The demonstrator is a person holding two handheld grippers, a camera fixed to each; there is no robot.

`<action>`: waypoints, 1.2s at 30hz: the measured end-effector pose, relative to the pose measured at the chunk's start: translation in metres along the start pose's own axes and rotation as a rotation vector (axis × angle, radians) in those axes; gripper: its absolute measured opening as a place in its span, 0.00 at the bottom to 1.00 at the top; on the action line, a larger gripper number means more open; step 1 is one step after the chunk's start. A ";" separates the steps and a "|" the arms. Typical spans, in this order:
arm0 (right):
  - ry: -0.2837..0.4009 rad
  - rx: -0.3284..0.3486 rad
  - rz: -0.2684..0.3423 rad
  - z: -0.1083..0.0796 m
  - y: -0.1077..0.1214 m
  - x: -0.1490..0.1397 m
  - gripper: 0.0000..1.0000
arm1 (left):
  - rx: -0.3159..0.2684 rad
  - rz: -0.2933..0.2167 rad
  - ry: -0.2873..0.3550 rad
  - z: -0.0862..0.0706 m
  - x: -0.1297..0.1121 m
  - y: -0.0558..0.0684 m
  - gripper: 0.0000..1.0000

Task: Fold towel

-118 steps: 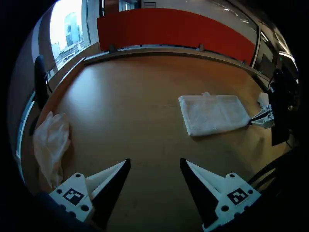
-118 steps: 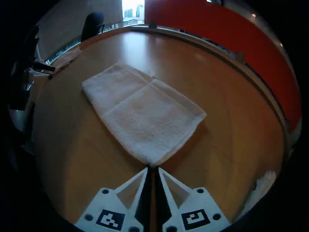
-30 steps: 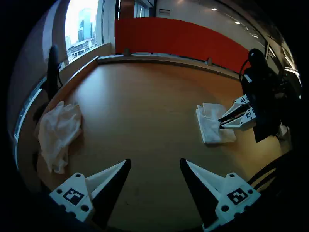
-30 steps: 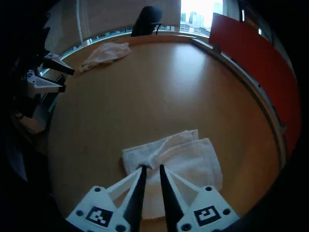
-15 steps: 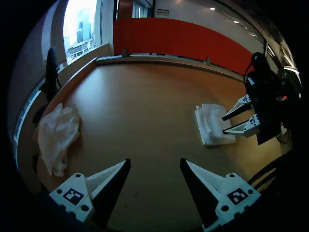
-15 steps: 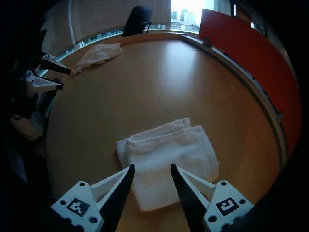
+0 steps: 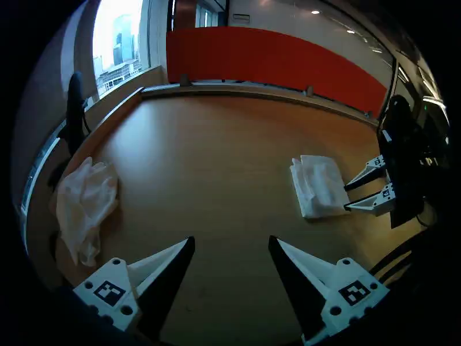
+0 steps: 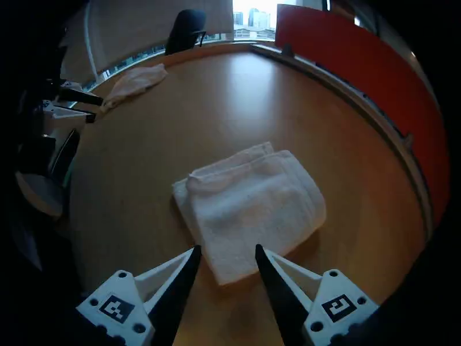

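A white towel (image 8: pixel 251 203) lies folded on the wooden table (image 8: pixel 190 104), its near edge just ahead of my right gripper (image 8: pixel 227 249), which is open and holds nothing. In the left gripper view the same folded towel (image 7: pixel 318 185) rests at the right, with the right gripper (image 7: pixel 348 196) beside its right edge, apart from it. My left gripper (image 7: pixel 230 242) hovers open over bare wood (image 7: pixel 219 150) at the near side, far from the towel. In the right gripper view the left gripper (image 8: pixel 95 111) shows at the far left.
A second, crumpled white towel (image 7: pixel 85 203) lies near the table's left edge, also seen as a crumpled towel (image 8: pixel 131 82) far off. A red partition (image 7: pixel 271 57) runs along the table's far edge. A black office chair (image 8: pixel 185 29) stands beyond the table by the windows.
My right gripper let go of the towel's folded layer, opened, and pulled back off the towel toward the table's near side. The towel went from one long fold to a shorter stack. The left gripper stayed put.
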State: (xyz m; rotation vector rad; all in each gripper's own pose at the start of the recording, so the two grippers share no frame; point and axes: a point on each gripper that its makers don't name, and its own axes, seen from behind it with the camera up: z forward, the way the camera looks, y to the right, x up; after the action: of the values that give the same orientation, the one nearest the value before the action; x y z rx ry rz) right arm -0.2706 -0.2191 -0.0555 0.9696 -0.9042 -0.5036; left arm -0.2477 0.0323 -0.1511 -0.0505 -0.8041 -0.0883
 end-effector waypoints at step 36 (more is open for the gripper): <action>-0.019 -0.115 0.151 0.009 -0.004 -0.045 0.22 | -0.009 0.003 -0.003 0.001 -0.002 0.004 0.95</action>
State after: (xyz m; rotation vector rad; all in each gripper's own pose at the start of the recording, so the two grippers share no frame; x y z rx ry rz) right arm -0.3025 -0.1935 -0.0758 0.7870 -0.9477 -0.4318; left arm -0.2491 0.0366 -0.1520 -0.0607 -0.8065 -0.0891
